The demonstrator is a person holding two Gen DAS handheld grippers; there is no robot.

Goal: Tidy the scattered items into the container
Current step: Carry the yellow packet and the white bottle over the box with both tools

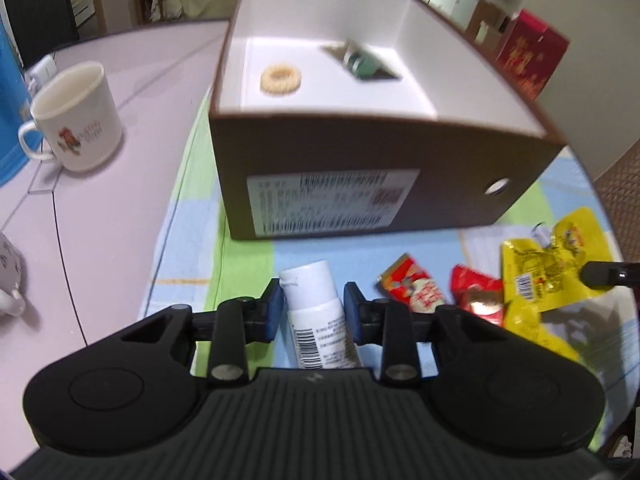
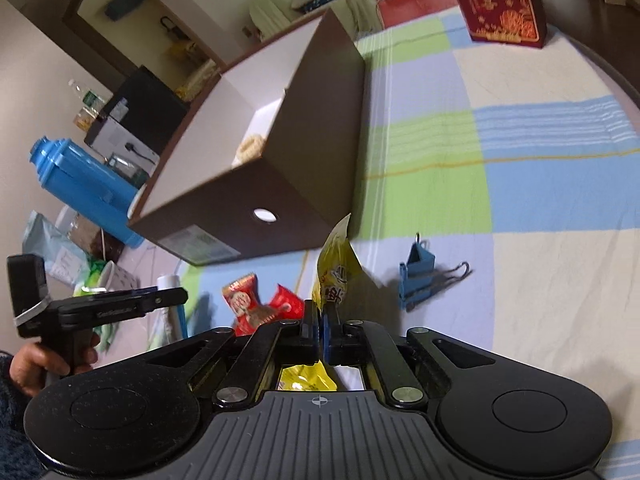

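The brown box (image 1: pixel 372 176), white inside, fills the upper middle of our left wrist view, standing on the checked cloth (image 1: pixel 188 216). In it we see a pale ring-shaped piece (image 1: pixel 279 79) at the left and a green item (image 1: pixel 360 65) toward the back. Low in that frame our left gripper (image 1: pixel 313 307) has its fingers apart around a white bottle (image 1: pixel 316 312) lying on the cloth; whether the pads touch it we cannot tell. Right of it lie two red packets (image 1: pixel 414 288). In the right wrist view our right gripper (image 2: pixel 321 322) is pressed tight on a yellow packet (image 2: pixel 336 268) at the lower centre, the packet standing up between the fingers. A blue binder clip (image 2: pixel 418 276) lies to the right on the cloth. A white mug (image 1: pixel 76 120) sits at the left of the left wrist view.
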